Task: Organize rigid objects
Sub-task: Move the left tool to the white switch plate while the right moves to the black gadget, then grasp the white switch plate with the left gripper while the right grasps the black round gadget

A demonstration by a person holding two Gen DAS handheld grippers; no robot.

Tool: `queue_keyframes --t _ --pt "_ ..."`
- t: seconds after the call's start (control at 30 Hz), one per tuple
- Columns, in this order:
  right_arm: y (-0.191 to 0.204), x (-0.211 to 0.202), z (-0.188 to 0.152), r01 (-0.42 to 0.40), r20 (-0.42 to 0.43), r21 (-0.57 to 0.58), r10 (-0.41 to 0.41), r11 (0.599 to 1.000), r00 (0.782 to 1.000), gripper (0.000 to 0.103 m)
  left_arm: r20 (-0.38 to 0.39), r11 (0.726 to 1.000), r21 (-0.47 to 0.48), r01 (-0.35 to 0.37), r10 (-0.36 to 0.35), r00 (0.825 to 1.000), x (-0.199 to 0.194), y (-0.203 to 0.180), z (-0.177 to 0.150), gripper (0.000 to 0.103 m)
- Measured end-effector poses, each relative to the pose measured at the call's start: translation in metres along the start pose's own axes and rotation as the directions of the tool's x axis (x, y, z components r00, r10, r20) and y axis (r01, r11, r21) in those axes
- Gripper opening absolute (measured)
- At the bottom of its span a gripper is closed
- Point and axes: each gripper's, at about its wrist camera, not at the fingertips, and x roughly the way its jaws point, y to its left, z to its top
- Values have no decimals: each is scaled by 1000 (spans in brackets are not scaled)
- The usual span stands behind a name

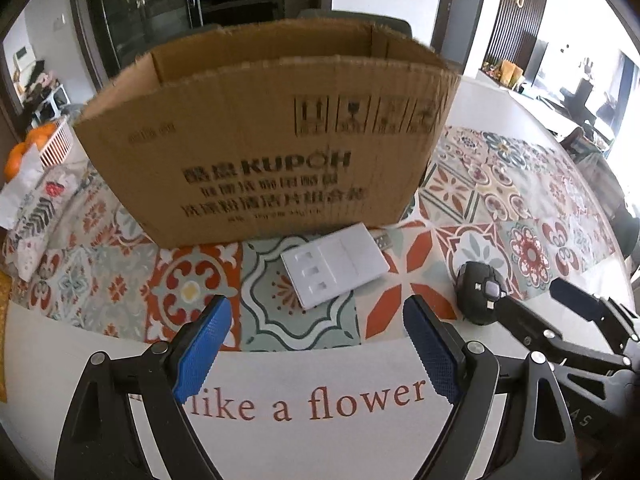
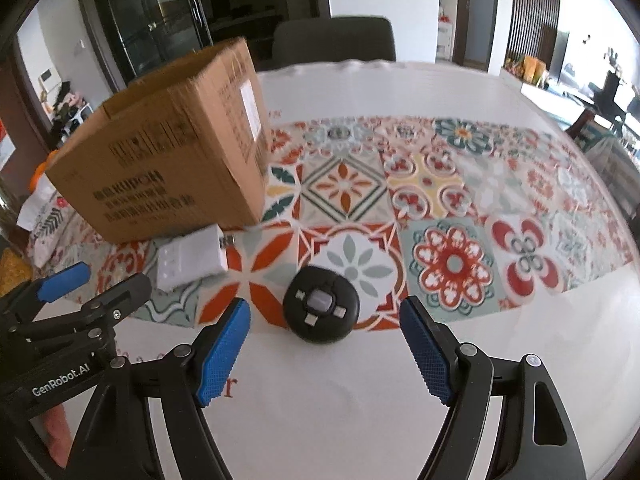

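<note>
Two small rigid things lie loose on the surface (image 2: pixel 360 420), which is covered by a cloth with coloured tile patterns, and both are just in front of an open cardboard box (image 1: pixel 256 140). I judge that the box stands there to receive them, because its top is open and it is very near to both.

The white adapter (image 1: pixel 334 266), a flat white block with three sockets and a metal plug at its far end, lies flat, close to the foot of the box. The left gripper (image 1: pixel 316 344) is spread wide, nothing between its blue pads, and it points at this adapter from the near side. The round black gadget (image 2: pixel 321 308), a dark disc with a grey button in the middle, lies to the right of the adapter, apart from it. The right gripper (image 2: pixel 325 346) is also spread and empty, and the disc sits just beyond its fingertips.

The two grippers are near each other, so they could collide if both close in together. The high near wall of the box stands in the way: each thing must be lifted over it. At the far left are oranges (image 1: pixel 24 148) in a white basket and some crumpled paper, well apart from the work
</note>
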Motion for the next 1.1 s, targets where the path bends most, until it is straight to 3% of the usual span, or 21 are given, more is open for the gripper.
queue_keyframes --t 0.53,0.7,1.1 --pt "-8 40 -9 -22 -86 -10 21 1000 996 78 -56 998 -42 53 -56 997 45 -10 1 88" --pt "-1 46 -10 -22 -85 -47 18 999 996 78 -54 996 -81 39 -44 998 56 -13 7 88" --pt "-9 56 -4 -22 -60 7 22 1000 998 77 -57 995 -99 -22 16 998 81 -30 24 88"
